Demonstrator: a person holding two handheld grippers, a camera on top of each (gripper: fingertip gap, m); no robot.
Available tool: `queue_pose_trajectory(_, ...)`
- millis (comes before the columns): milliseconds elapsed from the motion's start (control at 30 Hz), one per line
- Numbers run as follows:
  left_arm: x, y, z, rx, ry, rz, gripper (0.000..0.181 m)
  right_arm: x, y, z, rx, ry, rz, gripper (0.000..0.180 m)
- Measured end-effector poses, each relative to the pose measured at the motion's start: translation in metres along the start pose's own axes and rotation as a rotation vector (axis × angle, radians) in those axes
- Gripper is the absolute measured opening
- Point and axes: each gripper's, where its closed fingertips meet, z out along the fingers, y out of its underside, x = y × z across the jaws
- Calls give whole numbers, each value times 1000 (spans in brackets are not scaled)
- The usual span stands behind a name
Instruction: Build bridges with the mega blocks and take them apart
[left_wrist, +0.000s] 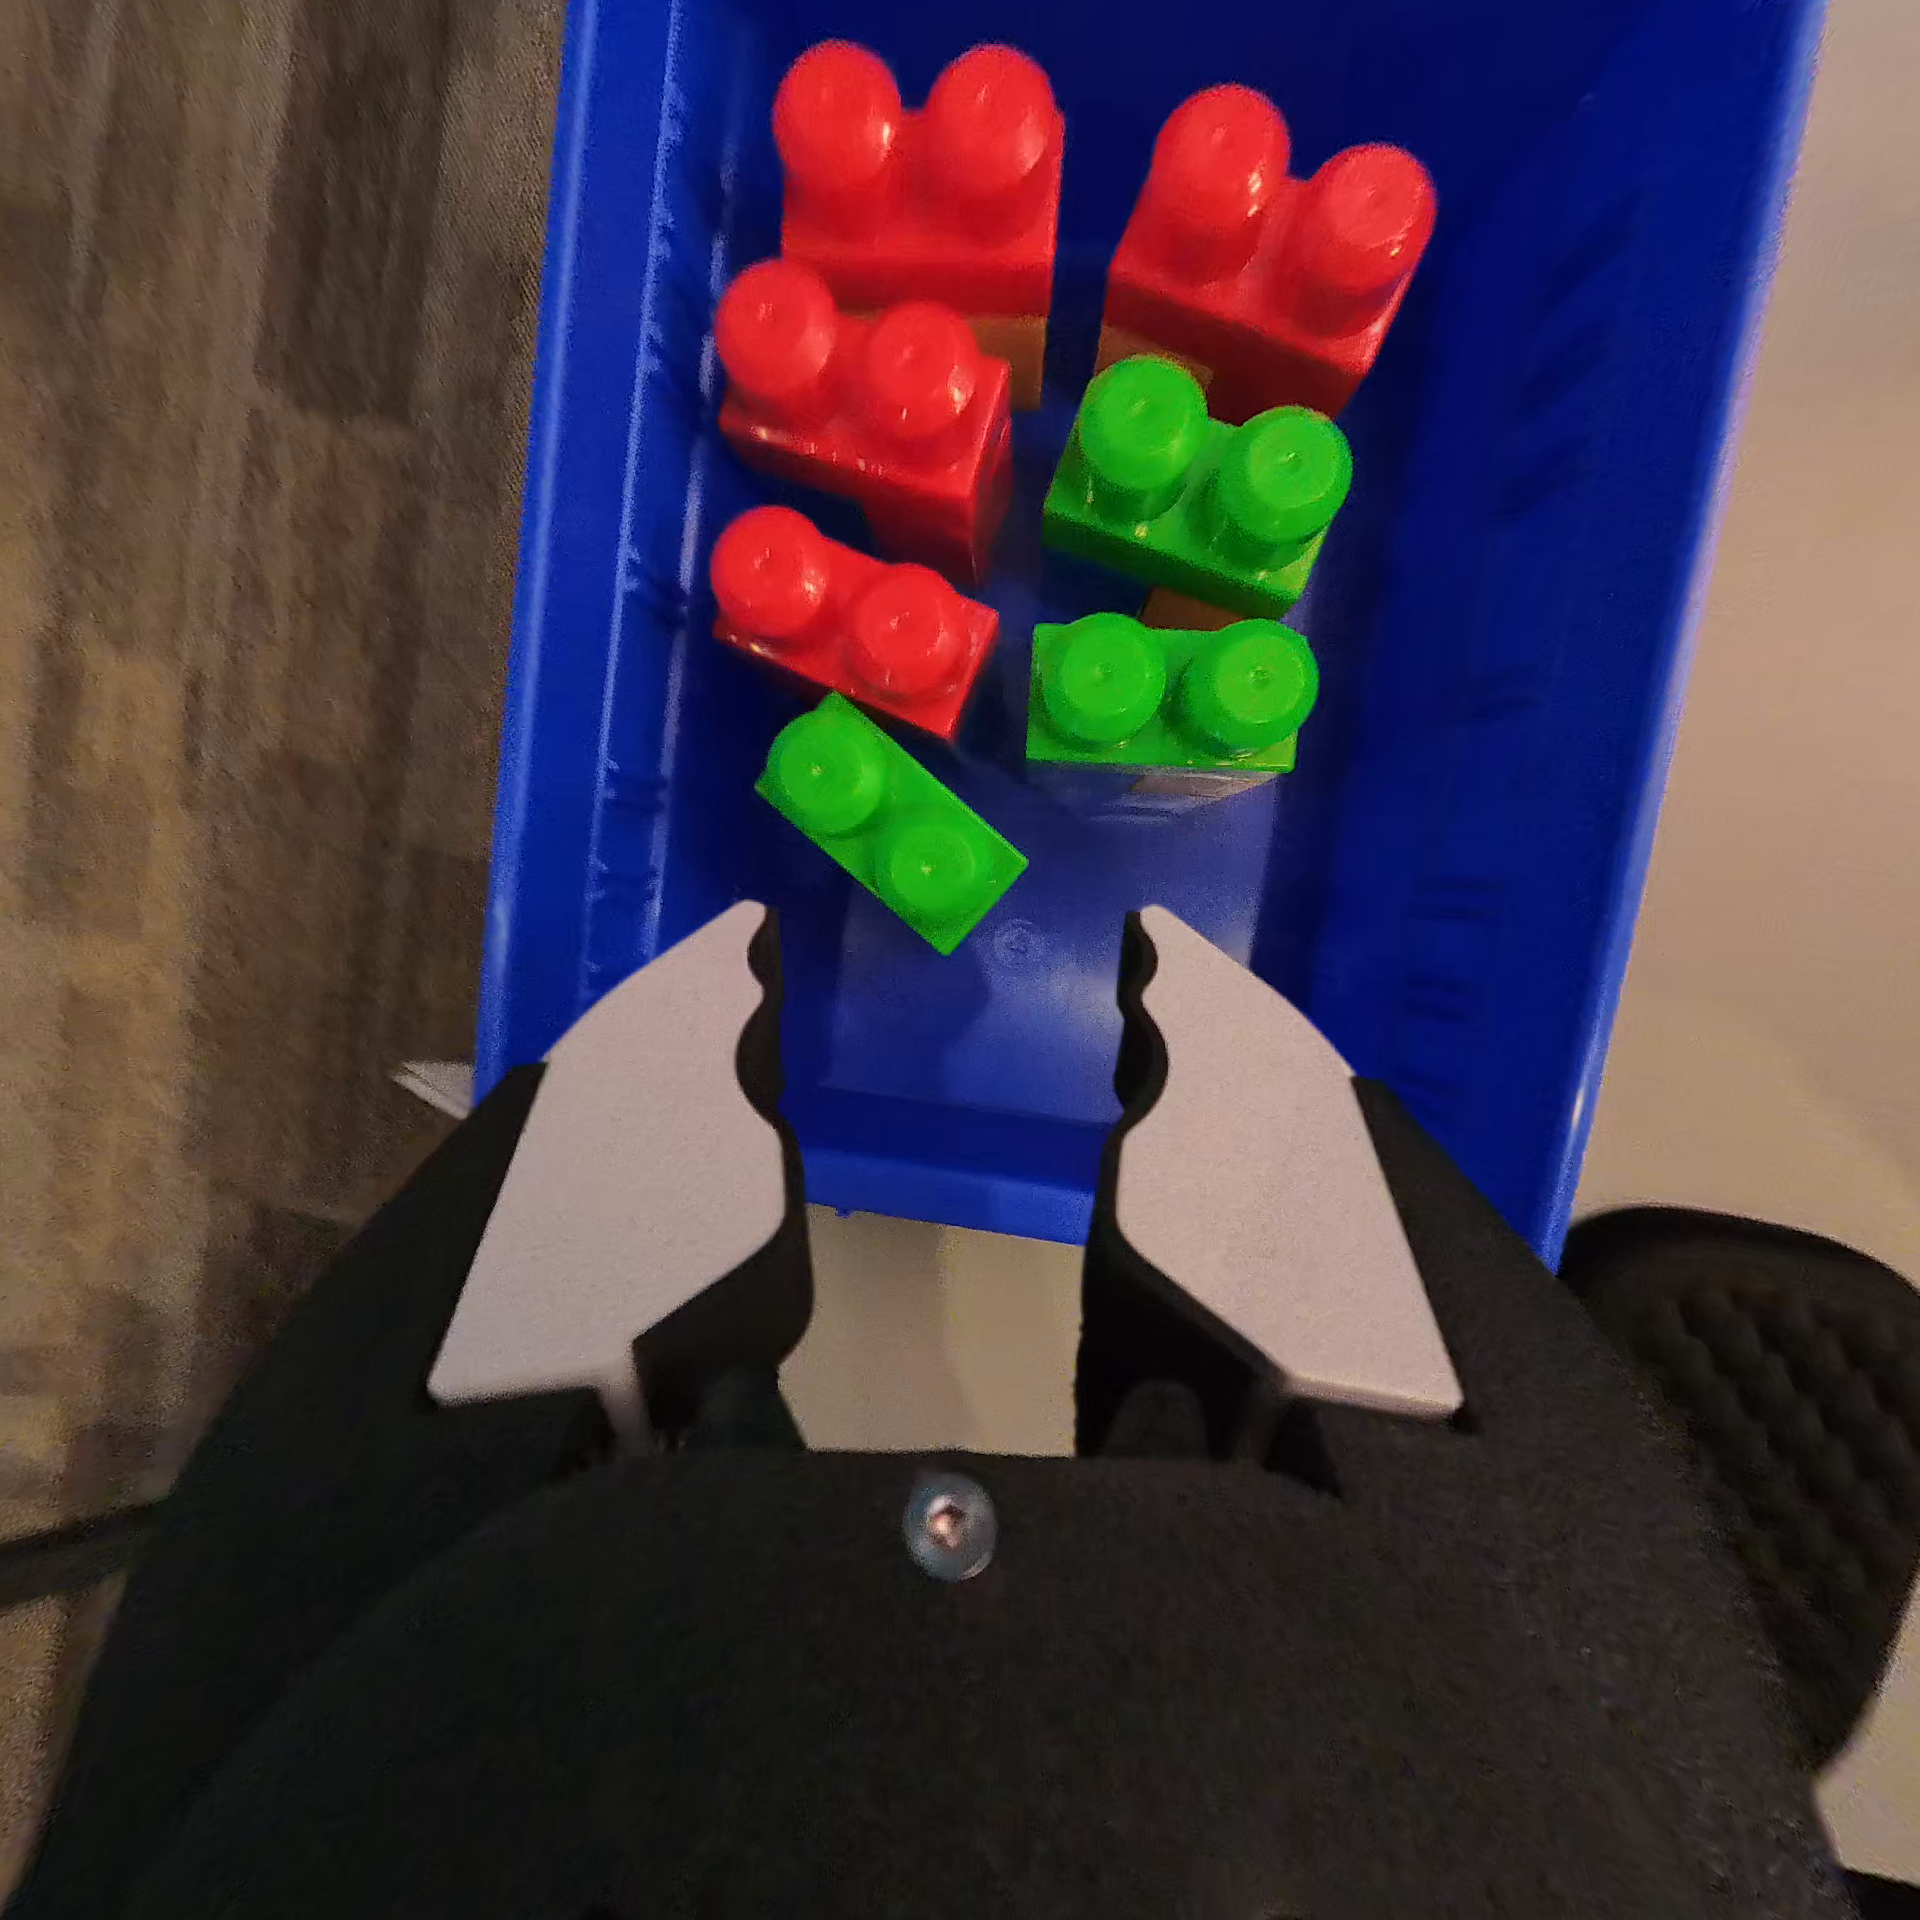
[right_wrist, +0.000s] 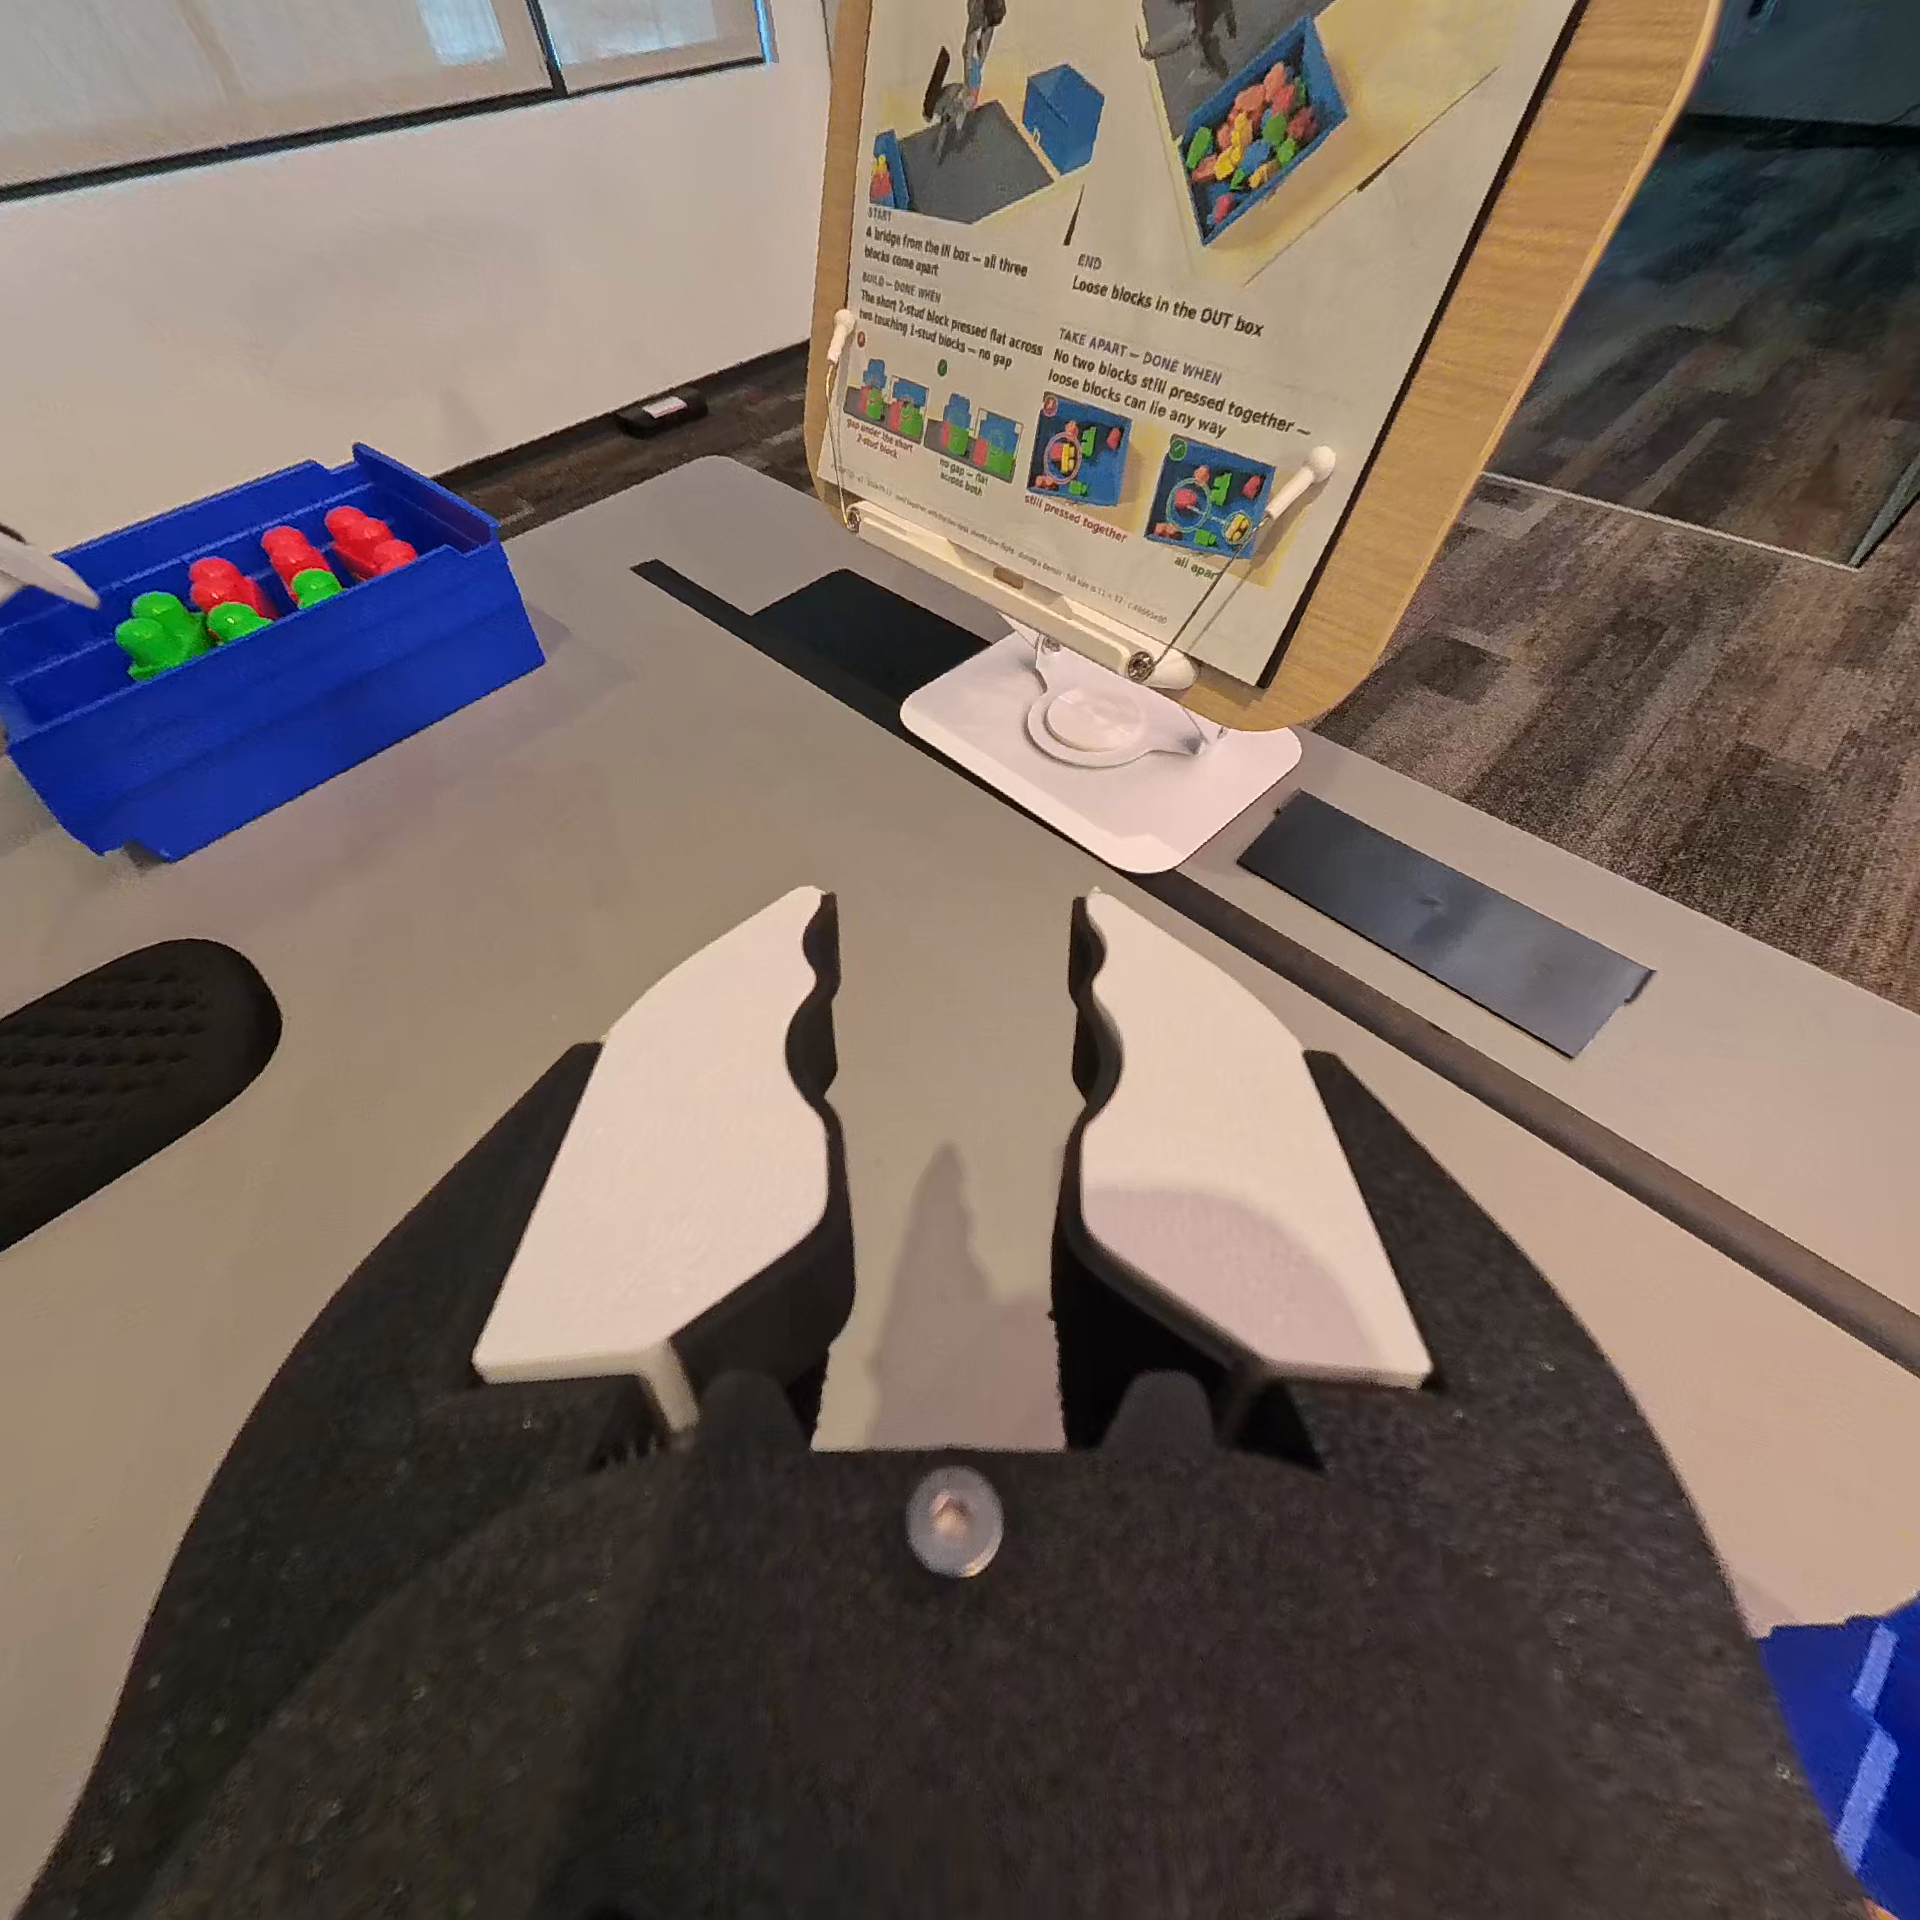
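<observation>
With my left gripper spread empty over the blue bin, I'd straddle the nearest green block squarely across its sides, right gripper idling apart.

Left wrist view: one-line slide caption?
Open left gripper hovers over blue bin of red and green mega blocks.

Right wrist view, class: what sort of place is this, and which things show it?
Probably an office or lab room set up for a demonstration: a grey table, an instruction board on a stand, carpet-tile floor, and a blue bin of blocks.
</observation>
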Motion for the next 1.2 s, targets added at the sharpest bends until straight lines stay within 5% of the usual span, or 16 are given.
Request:
queue_pose_trajectory(500,-14,4,33,-142,-53,-382,68,23,7,-23,64,-16,106,44)
queue_pose_trajectory(800,-22,23,55,-246,-130,-420,68,20,5,-24,81,-49,112,44)
queue_pose_trajectory(1200,-26,31,75,-274,-132,-389,37,20,10,-18,55,-56,113,44)
